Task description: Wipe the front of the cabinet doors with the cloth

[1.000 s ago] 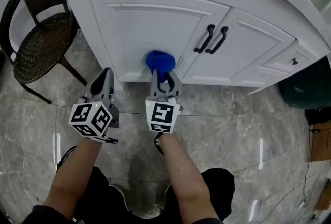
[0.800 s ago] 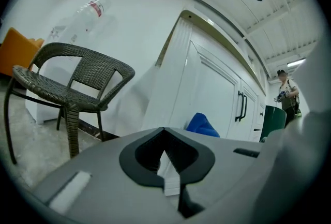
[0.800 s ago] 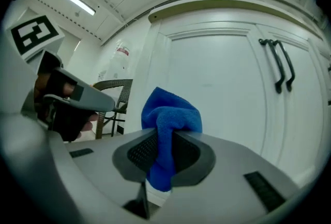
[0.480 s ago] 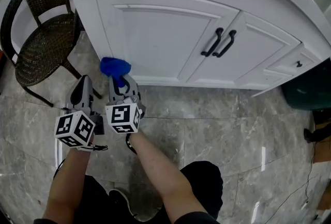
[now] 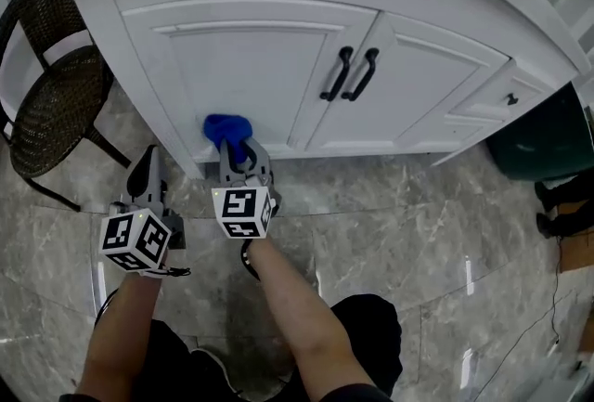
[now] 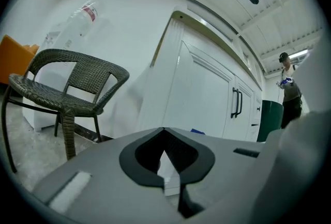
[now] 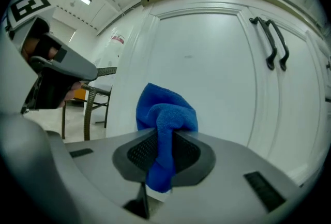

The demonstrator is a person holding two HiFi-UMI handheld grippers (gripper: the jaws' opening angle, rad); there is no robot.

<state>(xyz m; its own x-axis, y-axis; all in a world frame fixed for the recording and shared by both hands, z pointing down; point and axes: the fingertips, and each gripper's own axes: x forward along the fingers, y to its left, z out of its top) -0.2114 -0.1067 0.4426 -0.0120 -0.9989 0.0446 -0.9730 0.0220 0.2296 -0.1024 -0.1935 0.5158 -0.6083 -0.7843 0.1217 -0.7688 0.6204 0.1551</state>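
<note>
Though bunched, blue cloth, R tool

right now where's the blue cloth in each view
Head view: the blue cloth is left of centre, at the bottom corner of the left cabinet door, held by the right hand-held gripper.
Left gripper view: only a thin blue sliver, low and just right of centre.
Right gripper view: centre, pinched between the jaws.
Shared landmark: the pair of black door handles.

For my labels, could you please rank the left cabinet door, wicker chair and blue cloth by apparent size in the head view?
Largest: left cabinet door.
Then: wicker chair, partly cropped.
Smallest: blue cloth.
</note>
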